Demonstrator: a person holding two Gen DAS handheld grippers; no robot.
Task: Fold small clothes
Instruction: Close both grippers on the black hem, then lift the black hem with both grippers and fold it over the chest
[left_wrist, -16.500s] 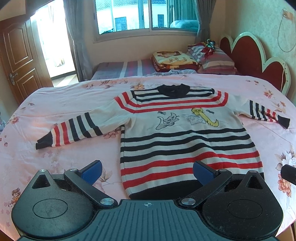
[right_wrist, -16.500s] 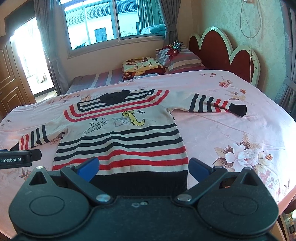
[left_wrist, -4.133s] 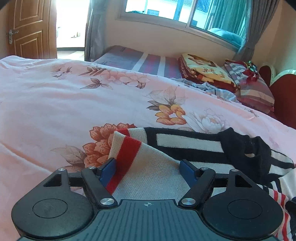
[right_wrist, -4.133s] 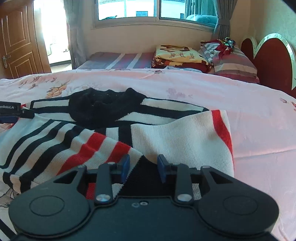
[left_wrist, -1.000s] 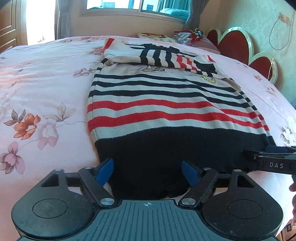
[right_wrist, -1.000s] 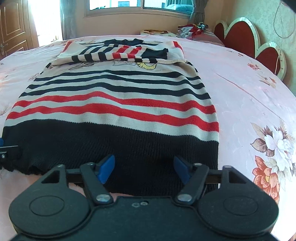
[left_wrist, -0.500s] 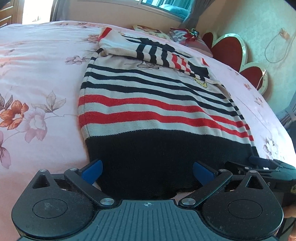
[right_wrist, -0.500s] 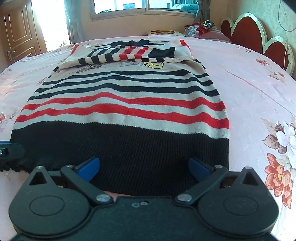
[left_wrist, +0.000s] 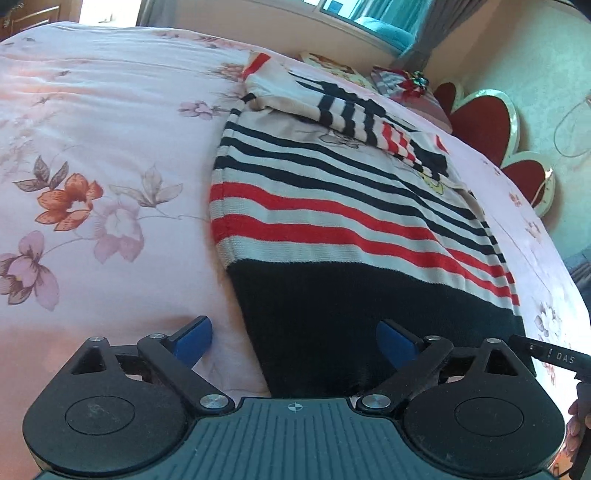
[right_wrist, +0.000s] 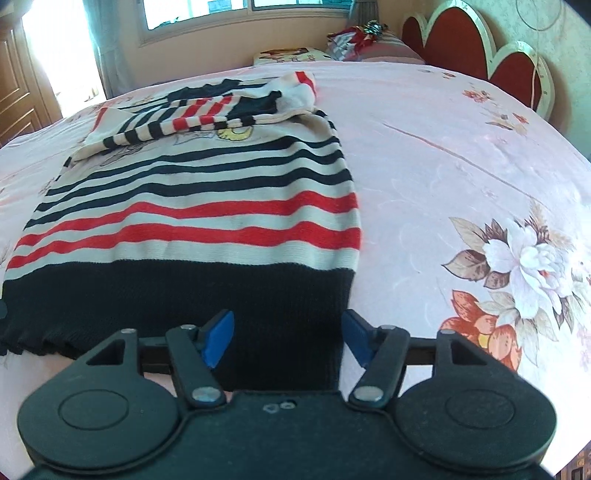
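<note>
A small striped sweater (left_wrist: 332, 206) lies flat on the pink floral bedsheet (left_wrist: 92, 147), with both sleeves folded across its chest. It also shows in the right wrist view (right_wrist: 192, 206). Its black hem faces both grippers. My left gripper (left_wrist: 293, 338) is open and straddles the hem's left corner. My right gripper (right_wrist: 288, 338) is open, narrower than the left, and straddles the hem's right corner. The right gripper's tip (left_wrist: 550, 356) shows at the right edge of the left wrist view.
A red scalloped headboard (right_wrist: 480, 48) stands at the far right. Folded blankets and pillows (right_wrist: 325, 51) lie beyond the bed under the window. A wooden door (right_wrist: 14, 96) is at the far left.
Both grippers have moved outward along the hem to its corners, the left one to the left corner, the right one to the right. The right jaws have narrowed somewhat.
</note>
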